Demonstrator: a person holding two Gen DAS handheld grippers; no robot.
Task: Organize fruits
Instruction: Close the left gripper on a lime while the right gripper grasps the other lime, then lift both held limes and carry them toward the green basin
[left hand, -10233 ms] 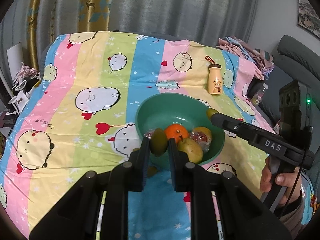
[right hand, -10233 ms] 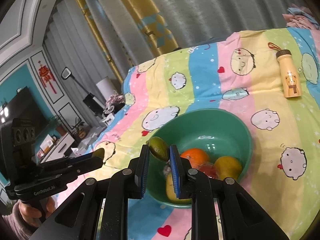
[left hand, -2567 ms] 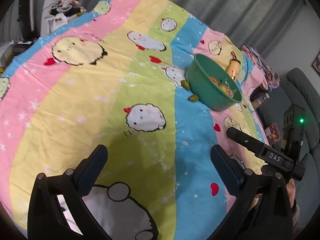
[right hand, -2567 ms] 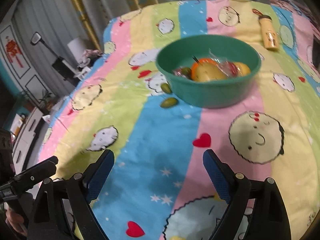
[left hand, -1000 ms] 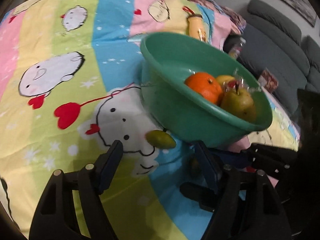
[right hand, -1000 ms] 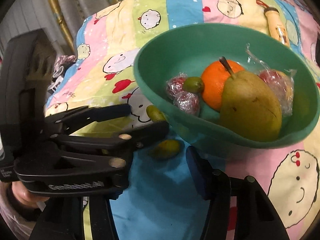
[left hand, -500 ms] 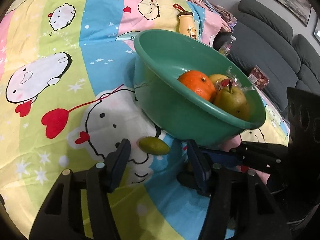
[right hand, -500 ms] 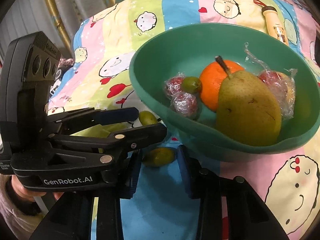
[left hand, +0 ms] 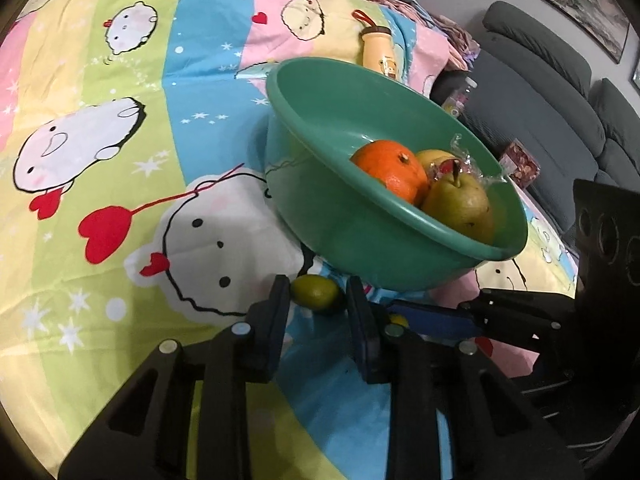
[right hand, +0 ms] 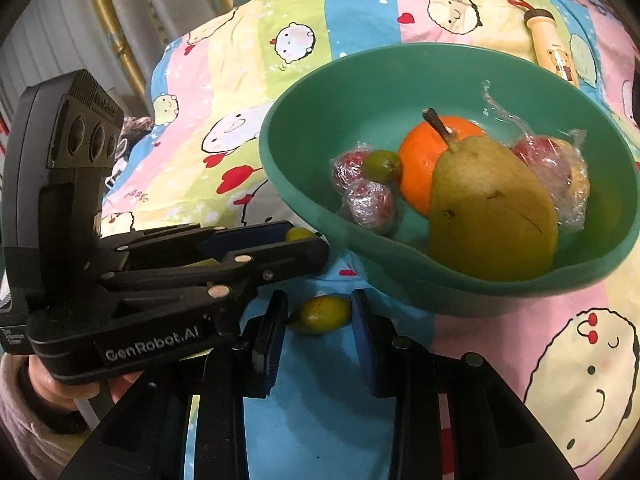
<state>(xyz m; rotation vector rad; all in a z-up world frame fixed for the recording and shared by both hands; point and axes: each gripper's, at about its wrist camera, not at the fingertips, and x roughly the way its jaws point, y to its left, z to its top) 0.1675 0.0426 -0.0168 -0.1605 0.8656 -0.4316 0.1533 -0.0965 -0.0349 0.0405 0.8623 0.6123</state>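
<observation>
Judging from the layout, most fruit already sits in the green bowl: a matte speckled pear, a dimpled orange, a small olive-like fruit and several plastic-wrapped pieces. Two smooth oval green fruits remain outside, on the soft printed bedsheet just beside the bowl base. The left gripper brackets one green fruit, jaws partly open; contact is probably not yet made. The right gripper brackets the other green fruit, likewise unclamped.

Both wrist views low, close, facing the green bowl, shared from opposite sides
</observation>
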